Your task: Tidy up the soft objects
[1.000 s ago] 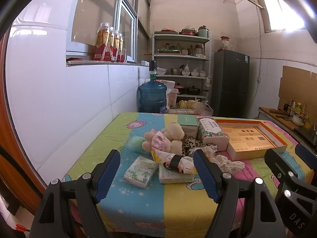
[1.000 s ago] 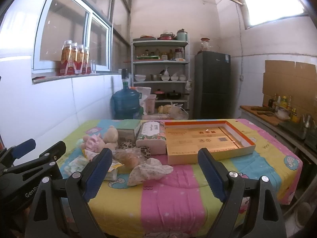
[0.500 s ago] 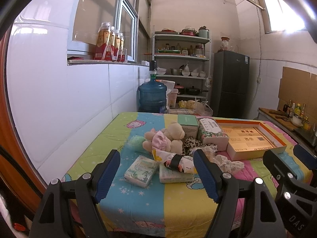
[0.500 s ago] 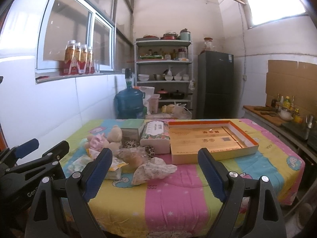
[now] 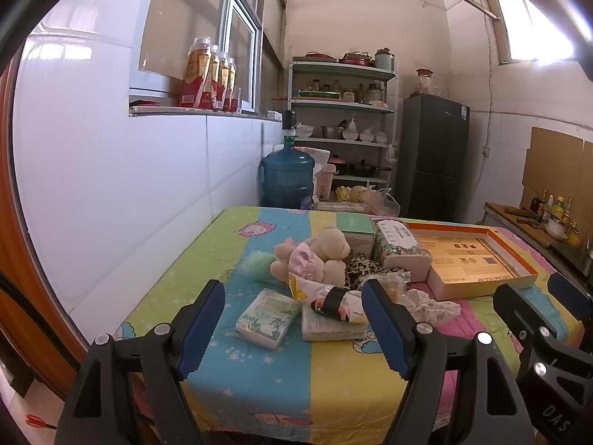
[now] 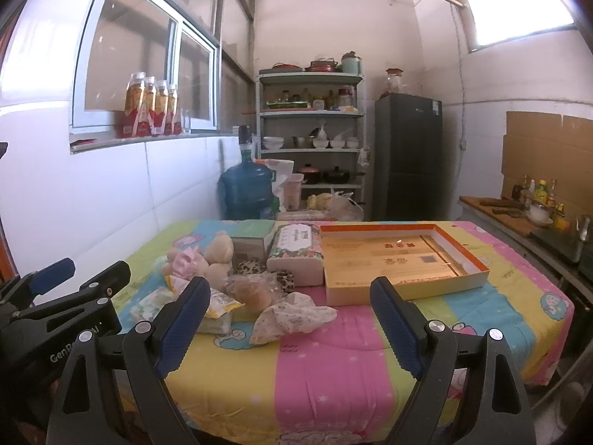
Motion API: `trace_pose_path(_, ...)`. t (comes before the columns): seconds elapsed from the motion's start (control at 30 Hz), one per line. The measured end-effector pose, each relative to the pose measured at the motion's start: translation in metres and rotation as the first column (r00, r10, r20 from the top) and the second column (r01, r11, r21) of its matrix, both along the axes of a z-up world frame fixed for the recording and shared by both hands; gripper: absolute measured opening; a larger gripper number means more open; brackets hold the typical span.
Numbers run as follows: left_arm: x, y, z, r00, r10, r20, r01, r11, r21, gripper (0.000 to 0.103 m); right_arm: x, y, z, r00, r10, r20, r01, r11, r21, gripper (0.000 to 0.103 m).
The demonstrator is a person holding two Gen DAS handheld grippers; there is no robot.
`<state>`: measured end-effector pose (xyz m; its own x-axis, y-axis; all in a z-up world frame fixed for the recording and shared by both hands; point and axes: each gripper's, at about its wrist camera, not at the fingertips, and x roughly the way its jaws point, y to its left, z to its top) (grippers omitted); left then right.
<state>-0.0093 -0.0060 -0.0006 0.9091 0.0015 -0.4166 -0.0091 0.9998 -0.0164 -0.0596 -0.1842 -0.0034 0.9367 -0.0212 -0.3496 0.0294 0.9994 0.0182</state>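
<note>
A pile of soft things lies on the striped table cloth (image 5: 259, 382): a teddy bear (image 5: 326, 250) with a pink cloth, a green puff (image 5: 257, 264), tissue packs (image 5: 268, 313), a yellow snack bag (image 5: 333, 296), a bagged bun (image 6: 252, 291) and a crumpled white cloth (image 6: 292, 315). An open orange box (image 6: 400, 259) lies to the right of the pile. My left gripper (image 5: 292, 328) is open and empty, short of the tissue packs. My right gripper (image 6: 289, 328) is open and empty, short of the white cloth.
A floral tissue box (image 6: 296, 252) and a green carton (image 6: 252, 239) stand behind the pile. A blue water jug (image 5: 287, 180), a shelf (image 5: 343, 122) and a dark fridge (image 5: 431, 159) stand beyond the table. A white tiled wall (image 5: 111, 185) runs along the left.
Both grippers have drifted slightly, so the table scene shifted a little in each view. Both stay open and empty.
</note>
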Motion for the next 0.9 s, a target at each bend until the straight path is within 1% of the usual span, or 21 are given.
trace_pose_path(0.3,0.004,0.004,-0.002,1.0,0.002,-0.007,-0.002,1.0,-0.006,0.076,0.003,-0.002,-0.004,1.0,0.011,-0.016,-0.011,1.0,0.008,0.089)
trace_pose_path(0.4,0.005,0.01,-0.004,1.0,0.005,-0.002,-0.005,1.0,-0.018,0.076,0.007,-0.003,-0.009,0.999,0.034,-0.033,-0.033,0.999,0.013,0.089)
trace_pose_path(0.57,0.012,0.028,-0.011,1.0,0.023,-0.008,-0.023,0.999,-0.043,0.076,0.02,-0.002,-0.024,0.988,0.132,-0.083,-0.13,0.991,0.03,0.089)
trace_pose_path(0.67,0.02,0.041,-0.016,0.999,0.029,-0.021,-0.03,0.998,-0.057,0.076,0.032,0.008,-0.031,0.974,0.202,-0.104,-0.202,0.979,0.005,0.089)
trace_pose_path(0.73,0.025,0.05,-0.018,0.999,0.032,-0.028,-0.034,0.997,-0.068,0.076,0.043,0.02,-0.035,0.957,0.265,-0.117,-0.27,0.962,-0.028,0.089)
trace_pose_path(0.8,0.03,0.057,-0.022,0.999,0.041,-0.036,-0.043,0.996,-0.075,0.076,0.054,0.032,-0.039,0.943,0.306,-0.133,-0.317,0.946,-0.07,0.089)
trace_pose_path(0.9,0.036,0.066,-0.028,0.997,0.053,-0.051,-0.057,0.995,-0.076,0.076,0.072,0.052,-0.042,0.915,0.376,-0.145,-0.396,0.907,-0.146,0.088)
